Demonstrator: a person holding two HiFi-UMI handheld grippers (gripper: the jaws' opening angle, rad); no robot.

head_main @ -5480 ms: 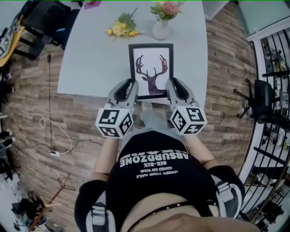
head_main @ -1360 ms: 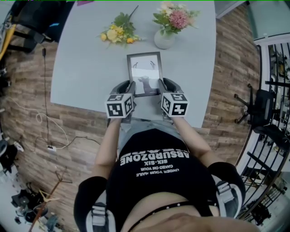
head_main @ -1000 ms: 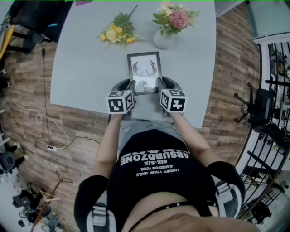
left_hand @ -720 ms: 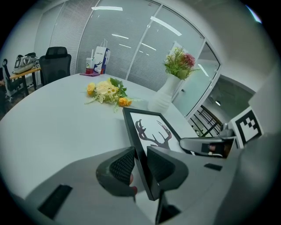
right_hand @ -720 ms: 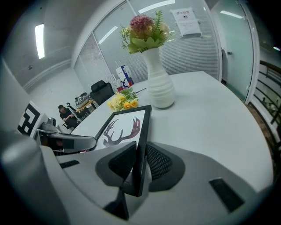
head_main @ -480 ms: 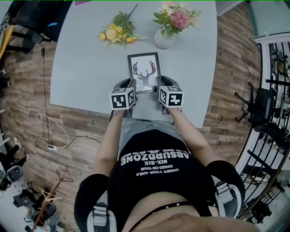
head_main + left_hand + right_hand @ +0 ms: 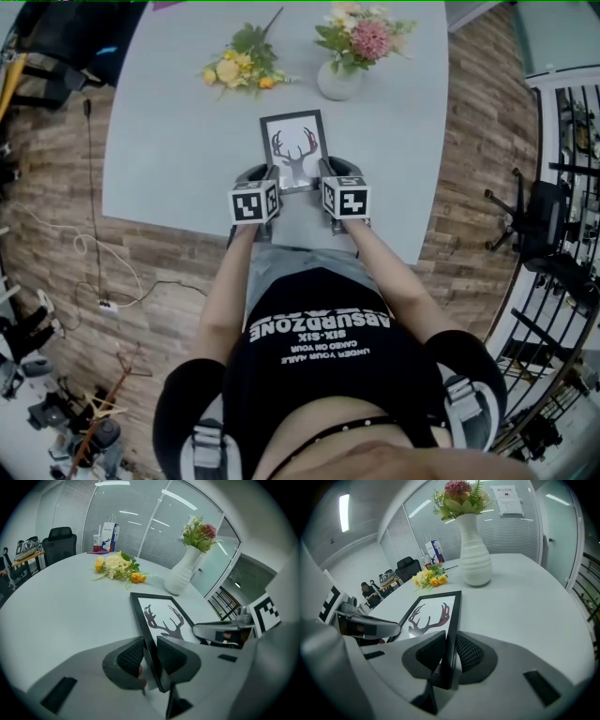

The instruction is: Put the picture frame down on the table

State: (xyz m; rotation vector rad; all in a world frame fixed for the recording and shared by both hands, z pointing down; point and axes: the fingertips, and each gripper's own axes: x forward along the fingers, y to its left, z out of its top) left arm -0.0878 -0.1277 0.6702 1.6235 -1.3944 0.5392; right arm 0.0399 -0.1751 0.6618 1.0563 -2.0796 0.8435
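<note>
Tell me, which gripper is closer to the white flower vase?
Right. The right gripper holds the right edge of the picture frame, nearly in line with the vase; the left gripper holds the frame's left edge, farther off to the side.

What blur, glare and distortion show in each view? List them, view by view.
Head view: barrel distortion bows the table edges and the floor planks, but the picture frame is sharp. Left gripper view: a fisheye circle with black corners, blown-out light strips, and the left gripper with soft-focus jaws. Right gripper view: the same black corners and a glaring ceiling light.
</note>
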